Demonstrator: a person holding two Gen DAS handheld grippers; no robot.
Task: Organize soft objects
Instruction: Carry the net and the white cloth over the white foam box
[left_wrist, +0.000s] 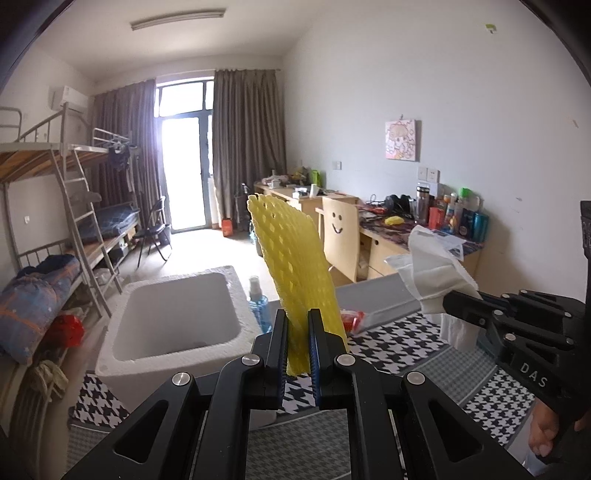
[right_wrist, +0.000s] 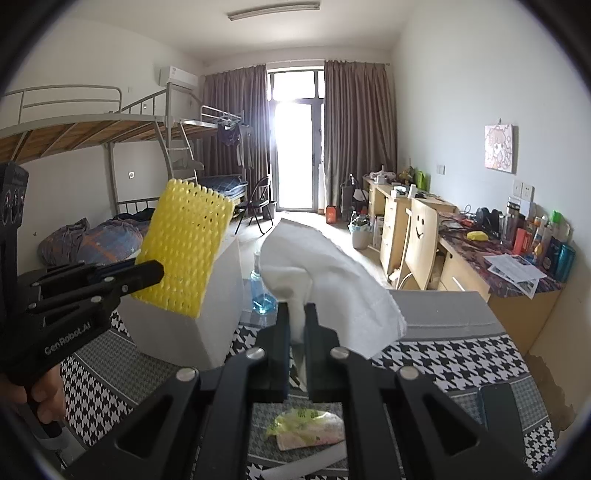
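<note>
Evidently, little has been sorted yet. A yellow foam mesh sleeve (left_wrist: 295, 266) is pinched at its lower end between the narrowed fingers of the left gripper (left_wrist: 298, 350) and held upright above the houndstooth-patterned table (left_wrist: 399, 350), just beside the white foam box (left_wrist: 173, 314), whose visible inside appears bare. A crumpled white tissue sheet (right_wrist: 325, 280) is clamped between the fingers of the right gripper (right_wrist: 297, 332), likewise lifted off the table. A crinkled green-and-pink plastic wrapper (right_wrist: 306, 428) is left lying on the cloth below. Both held pieces presumably remain to be dropped into the box, then the wrapper collected.
</note>
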